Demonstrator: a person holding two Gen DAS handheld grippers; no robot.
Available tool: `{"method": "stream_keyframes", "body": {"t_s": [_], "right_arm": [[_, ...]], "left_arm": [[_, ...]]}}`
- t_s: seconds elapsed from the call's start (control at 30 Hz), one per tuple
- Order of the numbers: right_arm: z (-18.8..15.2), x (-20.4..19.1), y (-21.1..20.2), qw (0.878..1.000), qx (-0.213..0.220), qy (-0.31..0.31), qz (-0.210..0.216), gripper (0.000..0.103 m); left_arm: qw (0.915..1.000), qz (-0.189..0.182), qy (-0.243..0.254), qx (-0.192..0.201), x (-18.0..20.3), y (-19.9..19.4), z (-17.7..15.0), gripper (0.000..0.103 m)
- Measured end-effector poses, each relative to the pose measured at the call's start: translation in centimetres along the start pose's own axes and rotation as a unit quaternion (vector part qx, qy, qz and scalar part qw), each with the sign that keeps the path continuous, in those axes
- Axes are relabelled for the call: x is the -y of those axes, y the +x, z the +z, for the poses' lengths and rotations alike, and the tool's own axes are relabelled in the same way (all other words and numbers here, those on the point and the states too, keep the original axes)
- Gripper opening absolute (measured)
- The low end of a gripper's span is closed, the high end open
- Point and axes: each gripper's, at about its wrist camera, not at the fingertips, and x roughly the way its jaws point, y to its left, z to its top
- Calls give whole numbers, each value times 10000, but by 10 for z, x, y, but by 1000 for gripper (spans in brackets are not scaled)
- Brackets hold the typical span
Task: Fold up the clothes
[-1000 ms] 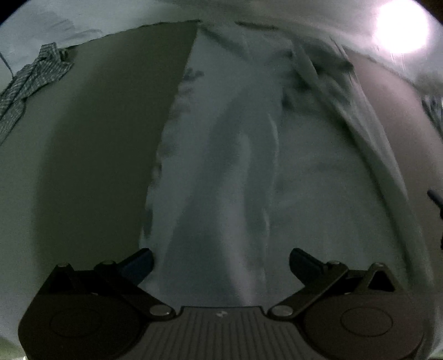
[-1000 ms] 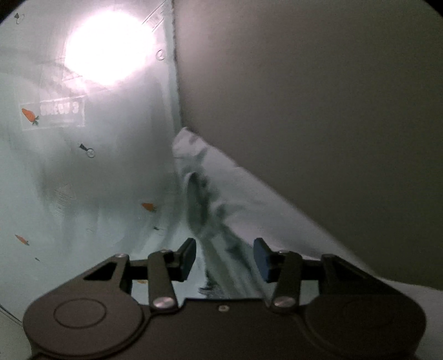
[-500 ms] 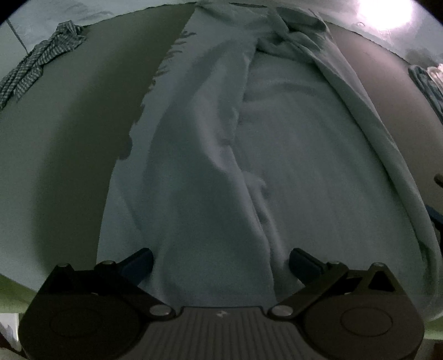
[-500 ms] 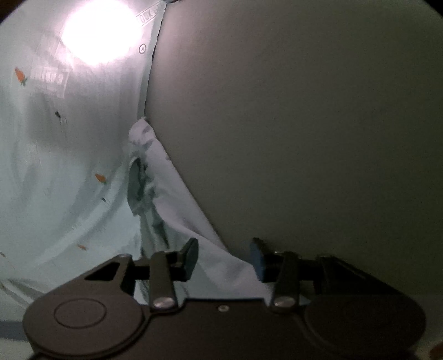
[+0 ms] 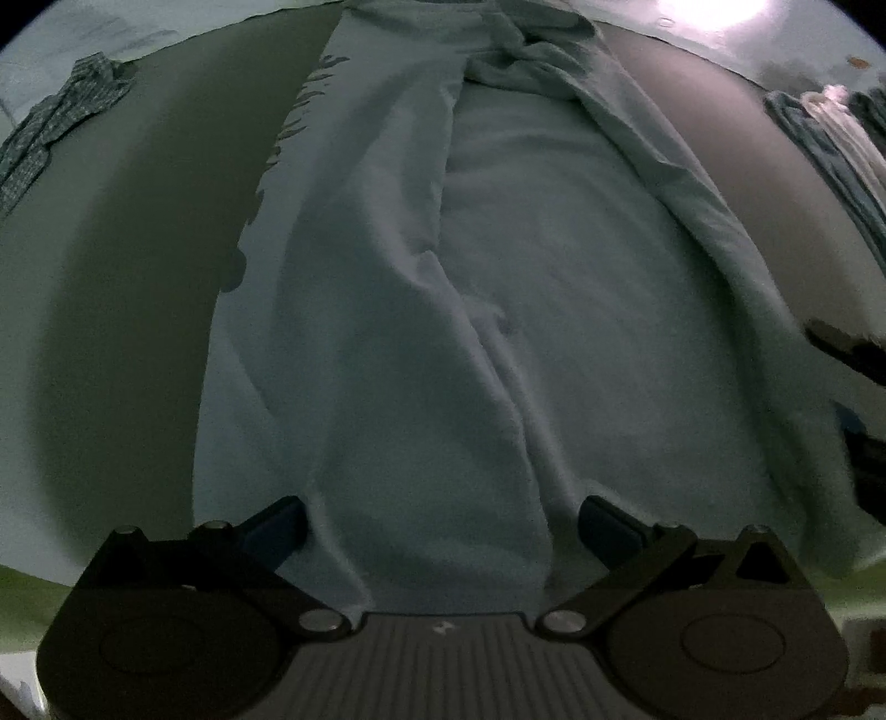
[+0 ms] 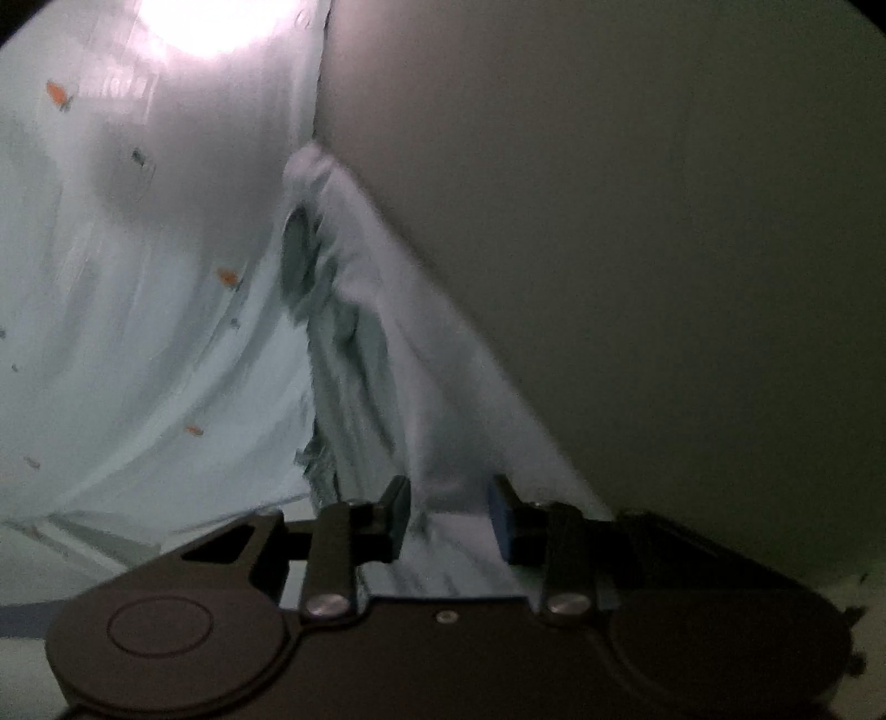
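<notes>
A pale blue-white garment point(image 5: 498, 310) lies lengthwise on the dark table point(image 5: 138, 249), with a long fold ridge down its middle. My left gripper point(image 5: 443, 526) is open, its fingers wide apart over the garment's near hem, with cloth between them. In the right wrist view the same garment point(image 6: 387, 354) runs along the table's edge. My right gripper point(image 6: 448, 515) is open, with the garment's near edge between its fingers. The right gripper's fingers point(image 5: 847, 349) show at the right rim of the left wrist view.
A checked cloth point(image 5: 61, 127) lies at the table's far left. More clothes point(image 5: 830, 127) are piled at the far right. A pale sheet with small orange prints point(image 6: 138, 332) hangs left of the table edge. A bright lamp point(image 6: 221, 22) glares above.
The left gripper has drawn back toward the garment's near hem, so more of the garment shows. The right gripper has shifted along the garment's edge. Both stay open.
</notes>
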Motion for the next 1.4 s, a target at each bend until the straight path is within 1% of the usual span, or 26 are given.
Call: {"method": "stream_keyframes", "body": {"t_s": [0.13,0.17,0.23,0.3,0.4,0.47,0.57,0.7,0.77,0.87,0.9,0.93,1.0,1.07,1.13,1.17,1.23,1.3,1.4], "right_arm": [[-28,-15,8,9993,-167,-330,74,34],[-32,-17,7,9993,-79,-369,9,34],[-35,-21,0,9980,219,-546,-218,34],[-37,-26,-14,9942,619,-773,-420,34],[-39,-29,-31,9869,1221,-891,-568,34],[-36,-29,-35,9833,1345,-994,-712,34],[-35,-27,-25,9774,1237,-1254,-1169,35],[-37,-27,-6,9688,1004,-1575,-1629,38],[-39,-30,-2,9707,853,-1657,-1519,38],[-41,-35,5,9735,621,-1768,-1311,34],[-42,-36,7,9742,543,-1805,-1242,32],[-43,-38,9,9748,466,-1842,-1172,27],[-48,-40,20,9769,190,-1858,-1039,25],[-53,-41,25,9752,-60,-2000,-941,25],[-58,-47,21,9723,-15,-2145,-928,25],[-59,-50,19,9705,105,-2207,-963,25],[-58,-51,11,9656,443,-2291,-1143,25],[-54,-51,10,9617,602,-2304,-1354,25],[-56,-49,18,9590,489,-2353,-1505,26]], "left_arm": [[9999,-94,-46,-71,-9,-3,-14,103],[9998,-132,-100,-98,-14,-2,-15,103],[9995,-218,-176,-112,-22,-1,-16,103],[9994,-262,-189,-104,-25,1,-15,103],[9994,-291,-137,-91,-23,2,-17,103],[9996,-267,-69,-101,-24,2,-17,103],[9997,-207,46,-113,-23,3,-14,103],[9997,-151,132,-120,-21,6,-9,103],[9997,-123,175,-123,-20,8,-7,103],[9996,-82,240,-127,-19,10,-3,103],[9996,-68,262,-129,-18,11,-1,103],[9995,-54,283,-131,-18,12,0,103],[9994,-35,316,-133,-17,14,2,103],[9994,-35,326,-133,-16,15,3,103],[9994,-35,333,-127,-15,16,2,103],[9994,-35,333,-119,-15,15,1,103],[9994,-34,333,-96,-13,16,0,103],[9994,-27,331,-73,-11,15,-1,103],[9995,-11,328,-44,-9,18,-2,103]]}}
